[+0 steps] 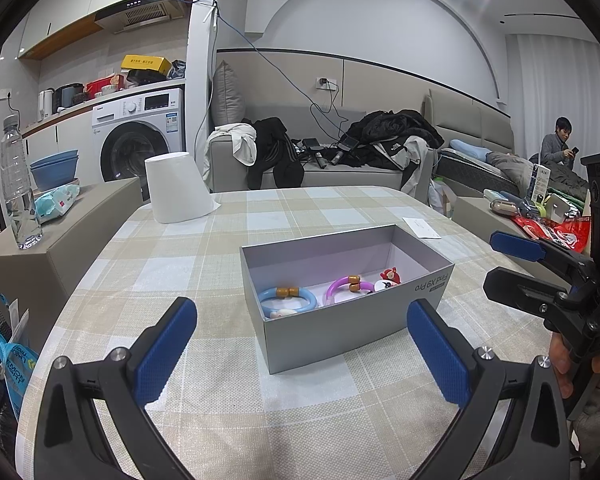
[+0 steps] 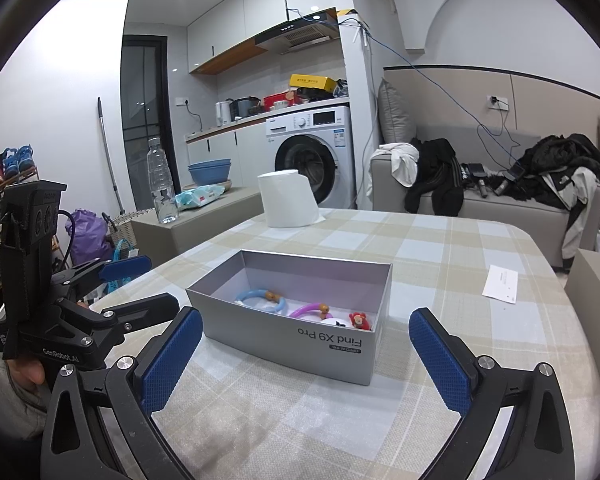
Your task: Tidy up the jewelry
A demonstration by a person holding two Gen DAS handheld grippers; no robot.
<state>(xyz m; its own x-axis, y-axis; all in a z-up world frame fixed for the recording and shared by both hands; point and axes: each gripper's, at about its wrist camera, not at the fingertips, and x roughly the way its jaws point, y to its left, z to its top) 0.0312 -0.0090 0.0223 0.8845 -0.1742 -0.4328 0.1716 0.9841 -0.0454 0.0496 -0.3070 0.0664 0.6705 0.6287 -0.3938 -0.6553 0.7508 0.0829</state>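
An open grey box (image 1: 340, 332) (image 2: 284, 340) printed "Find X9 Pro" stands on the checked tablecloth. Inside it lie a blue bracelet (image 1: 287, 298) (image 2: 260, 298) with brown beads, a purple bracelet (image 1: 348, 286) (image 2: 309, 309) with brown beads, and a small red figure charm (image 1: 390, 275) (image 2: 359, 320) on a white piece. My left gripper (image 1: 300, 344) is open just in front of the box with nothing between its blue pads. My right gripper (image 2: 306, 348) is open too, close to the box's printed side, holding nothing. Each gripper also shows from the side in the other view, the right gripper (image 1: 512, 260) and the left gripper (image 2: 140, 284).
A white paper roll (image 1: 178, 188) (image 2: 288, 200) stands at the table's far edge. A white card (image 1: 422, 227) (image 2: 501, 283) lies right of the box. A water bottle (image 1: 18, 184) and wipes sit on a side cabinet. A sofa with clothes stands behind the table; a person sits far right.
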